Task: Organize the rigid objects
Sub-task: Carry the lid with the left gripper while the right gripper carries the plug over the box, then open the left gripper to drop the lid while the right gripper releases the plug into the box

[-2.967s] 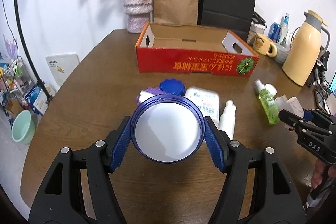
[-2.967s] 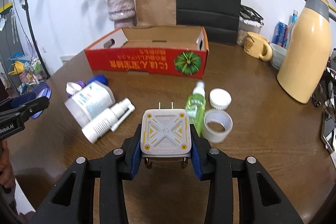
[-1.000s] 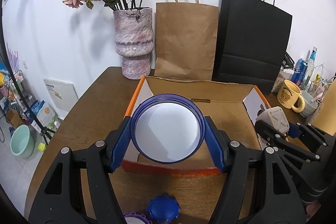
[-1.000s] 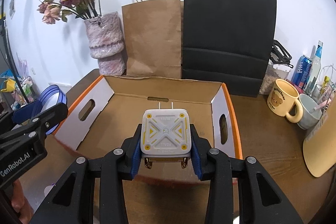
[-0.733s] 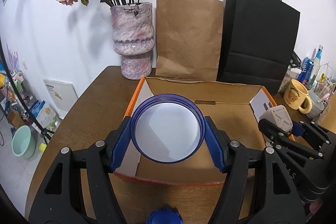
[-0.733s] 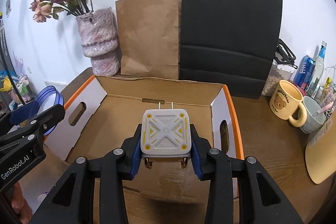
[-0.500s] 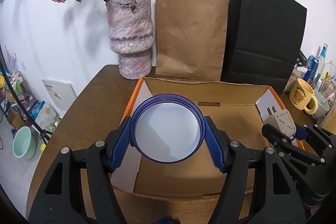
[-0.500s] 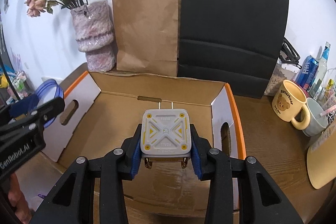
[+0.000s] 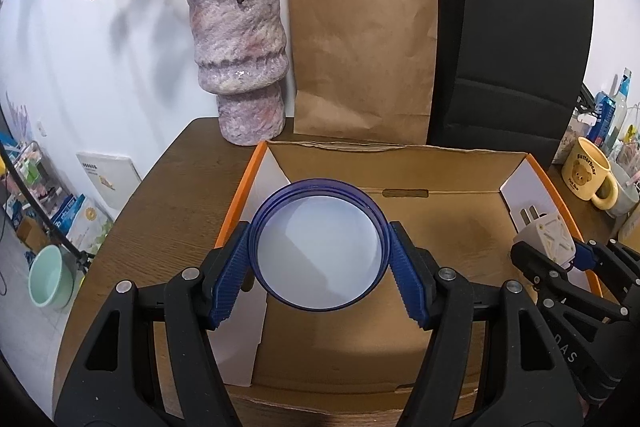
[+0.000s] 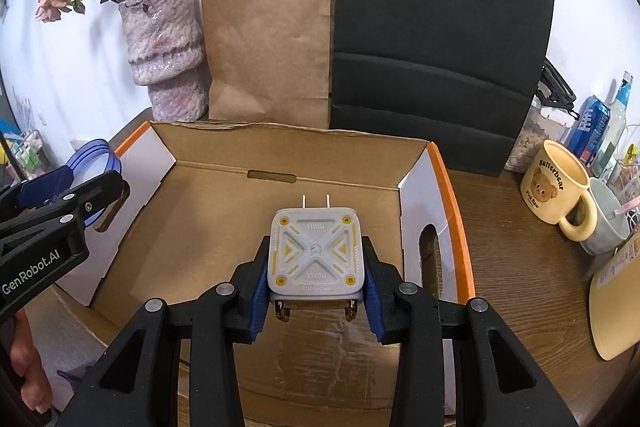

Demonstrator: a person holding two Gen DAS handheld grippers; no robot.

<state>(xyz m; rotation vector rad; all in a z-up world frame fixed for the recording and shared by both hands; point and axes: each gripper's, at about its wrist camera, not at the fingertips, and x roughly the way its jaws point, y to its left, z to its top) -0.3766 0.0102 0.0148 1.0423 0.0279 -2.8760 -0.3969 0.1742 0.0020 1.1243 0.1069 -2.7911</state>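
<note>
Left wrist view: the left gripper (image 9: 319, 259) is clamped on a round blue-rimmed lid (image 9: 318, 247), held over the left part of the open cardboard box (image 9: 448, 227). Right wrist view — the right gripper (image 10: 316, 291) pinches a white plug adapter (image 10: 316, 255), prongs forward, over the box's brown floor.

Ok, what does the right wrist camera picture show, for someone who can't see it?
The right gripper holds a square white power plug with yellow marks over an open brown cardboard box with orange edges. At the left, the left gripper holds a round blue plastic jar. Behind stand a brown paper bag and a black paper bag.
</note>
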